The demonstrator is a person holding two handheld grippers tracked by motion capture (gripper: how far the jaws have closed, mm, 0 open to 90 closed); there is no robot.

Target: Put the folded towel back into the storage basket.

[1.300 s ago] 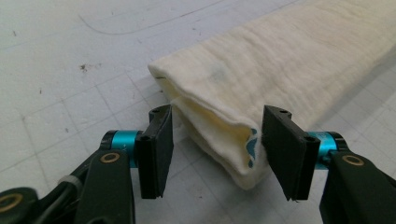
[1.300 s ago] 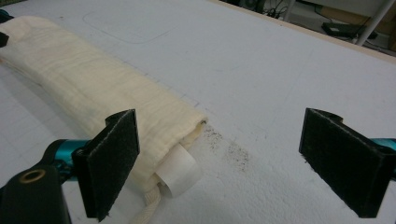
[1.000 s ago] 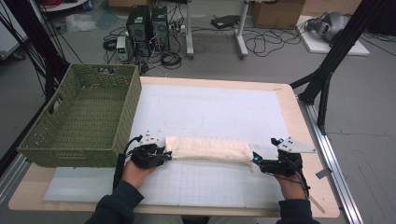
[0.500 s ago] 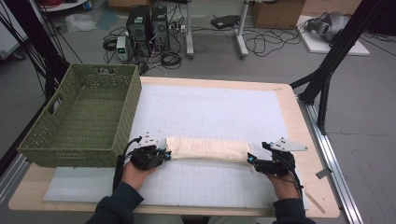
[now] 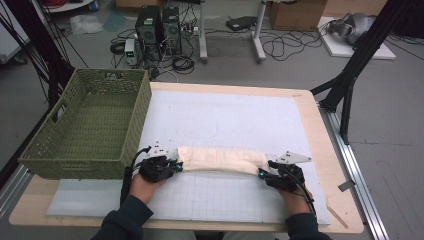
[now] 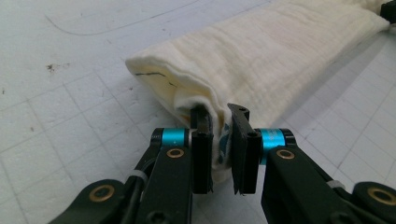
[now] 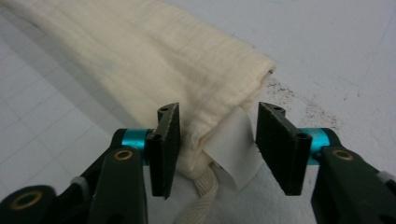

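A folded cream cloth (image 5: 220,161) lay along the near part of the desk (image 5: 320,130), right of the green basket (image 5: 85,130). The left claw (image 6: 219,140) pinched its left end. The right claw (image 7: 217,140), jaws just closing, straddled the other end, pads not yet pressing.

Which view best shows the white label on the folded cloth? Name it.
Right gripper view: the label hangs at the cloth's corner. The high view shows the whole cloth, the label too small; the left gripper view shows the opposite end.
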